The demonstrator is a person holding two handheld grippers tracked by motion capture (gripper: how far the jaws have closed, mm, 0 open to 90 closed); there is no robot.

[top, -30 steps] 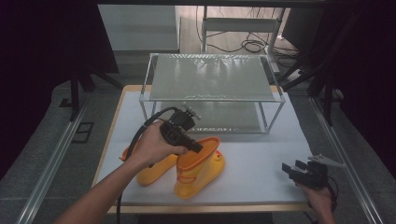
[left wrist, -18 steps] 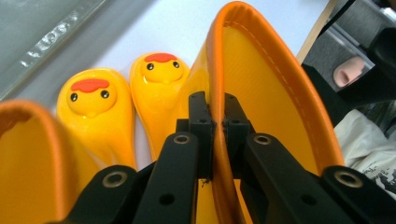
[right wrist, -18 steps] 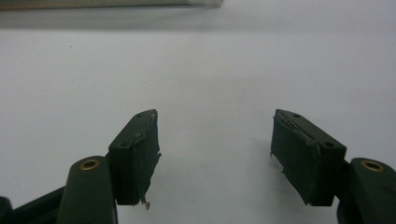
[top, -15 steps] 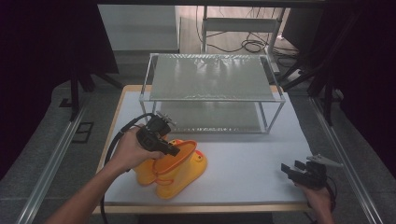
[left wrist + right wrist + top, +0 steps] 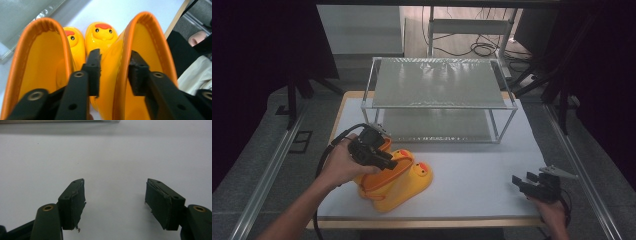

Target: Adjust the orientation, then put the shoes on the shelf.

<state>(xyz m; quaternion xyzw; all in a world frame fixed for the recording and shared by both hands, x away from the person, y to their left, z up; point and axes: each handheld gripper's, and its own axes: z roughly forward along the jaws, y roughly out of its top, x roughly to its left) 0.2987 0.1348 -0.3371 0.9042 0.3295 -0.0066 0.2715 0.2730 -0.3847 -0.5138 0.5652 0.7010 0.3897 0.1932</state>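
Observation:
Two yellow duck-faced rubber boots (image 5: 399, 182) with orange rims lie side by side on the white table (image 5: 482, 165), toes toward the right. My left gripper (image 5: 384, 161) is at their open tops. In the left gripper view its jaws have just been opening. They now straddle the orange rim of the right-hand boot (image 5: 150, 45), one jaw between the two boots and one inside, with a gap on each side of the wall. The other boot (image 5: 37, 62) lies to the left. My right gripper (image 5: 527, 182) rests open at the table's front right, nothing between its pads (image 5: 75, 202).
A metal-framed rack (image 5: 437, 82) with a glassy top shelf and a lower shelf stands at the back of the table, just behind the boots. Cables trail from both grippers. Dark floor and rails flank the table.
The left hand carried the boots leftward and lowered them onto the table. Its jaws, shut on a boot rim before, now stand apart. The right gripper has not moved.

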